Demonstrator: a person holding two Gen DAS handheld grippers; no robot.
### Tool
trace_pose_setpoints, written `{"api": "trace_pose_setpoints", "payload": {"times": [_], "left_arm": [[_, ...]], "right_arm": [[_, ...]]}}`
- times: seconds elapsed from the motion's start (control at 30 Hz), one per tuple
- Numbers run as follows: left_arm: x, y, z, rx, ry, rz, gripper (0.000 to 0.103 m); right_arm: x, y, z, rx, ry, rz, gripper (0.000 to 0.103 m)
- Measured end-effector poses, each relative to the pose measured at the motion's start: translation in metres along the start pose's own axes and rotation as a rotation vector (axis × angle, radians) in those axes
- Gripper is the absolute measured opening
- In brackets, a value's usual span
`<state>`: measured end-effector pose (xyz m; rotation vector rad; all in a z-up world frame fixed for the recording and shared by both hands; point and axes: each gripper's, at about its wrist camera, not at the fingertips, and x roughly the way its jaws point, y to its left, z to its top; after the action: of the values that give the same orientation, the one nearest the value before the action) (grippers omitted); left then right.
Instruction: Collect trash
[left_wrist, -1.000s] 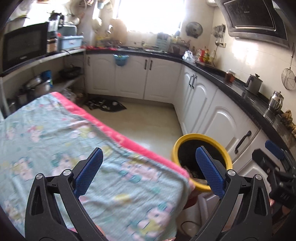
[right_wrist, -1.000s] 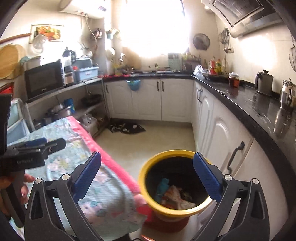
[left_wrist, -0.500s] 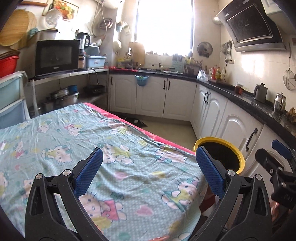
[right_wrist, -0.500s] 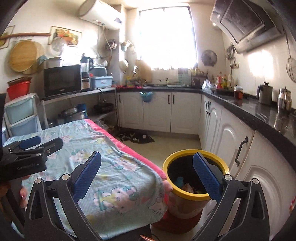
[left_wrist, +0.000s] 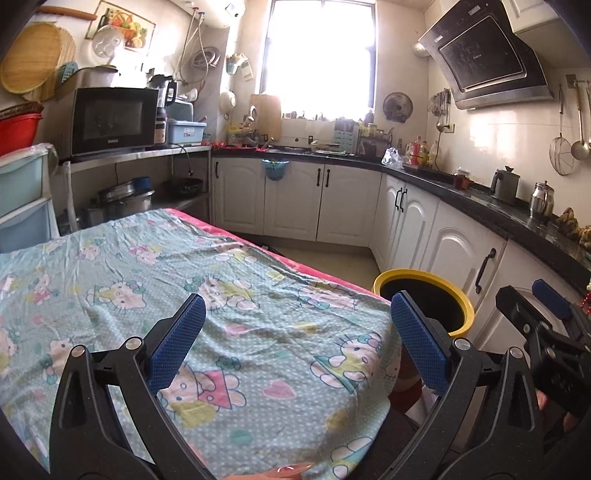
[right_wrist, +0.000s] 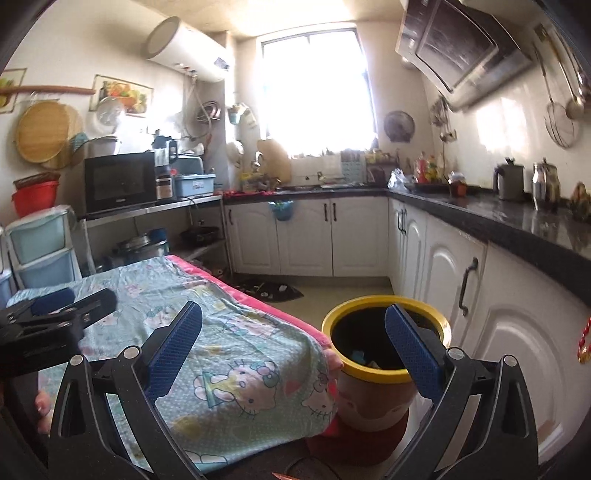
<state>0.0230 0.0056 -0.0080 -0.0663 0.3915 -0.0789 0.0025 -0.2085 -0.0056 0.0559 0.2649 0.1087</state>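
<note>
A yellow-rimmed trash bin (right_wrist: 384, 306) stands on the floor at the table's right end, with scraps of trash (right_wrist: 364, 360) low inside it. The same bin (left_wrist: 424, 280) shows in the left wrist view beyond the table corner. My left gripper (left_wrist: 295, 338) hangs open and empty above the patterned tablecloth (left_wrist: 184, 280). My right gripper (right_wrist: 293, 345) is open too, empty, spanning the table edge and the bin. Each gripper appears at the edge of the other's view: the right gripper (left_wrist: 543, 317) and the left gripper (right_wrist: 62, 306).
The cloth-covered table (right_wrist: 236, 332) fills the lower left. White cabinets (right_wrist: 443, 266) under a black counter (right_wrist: 498, 218) run along the right and the back. A microwave (left_wrist: 110, 122) and plastic drawers (left_wrist: 22, 192) stand to the left. A dark mat (right_wrist: 273, 290) lies on the floor.
Both grippers have risen and tilted up from looking down at the bin, so the whole kitchen shows now. Both stayed open and empty.
</note>
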Motion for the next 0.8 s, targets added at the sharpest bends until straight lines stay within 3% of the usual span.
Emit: {"api": "trace_pose_setpoints", "payload": {"times": [0.8], "left_arm": [[-0.0021, 0.0010, 0.0022, 0.000, -0.017, 0.028, 0.092]], "right_arm": [[-0.0015, 0.0015, -0.0034, -0.021, 0.001, 0.020, 0.097]]}}
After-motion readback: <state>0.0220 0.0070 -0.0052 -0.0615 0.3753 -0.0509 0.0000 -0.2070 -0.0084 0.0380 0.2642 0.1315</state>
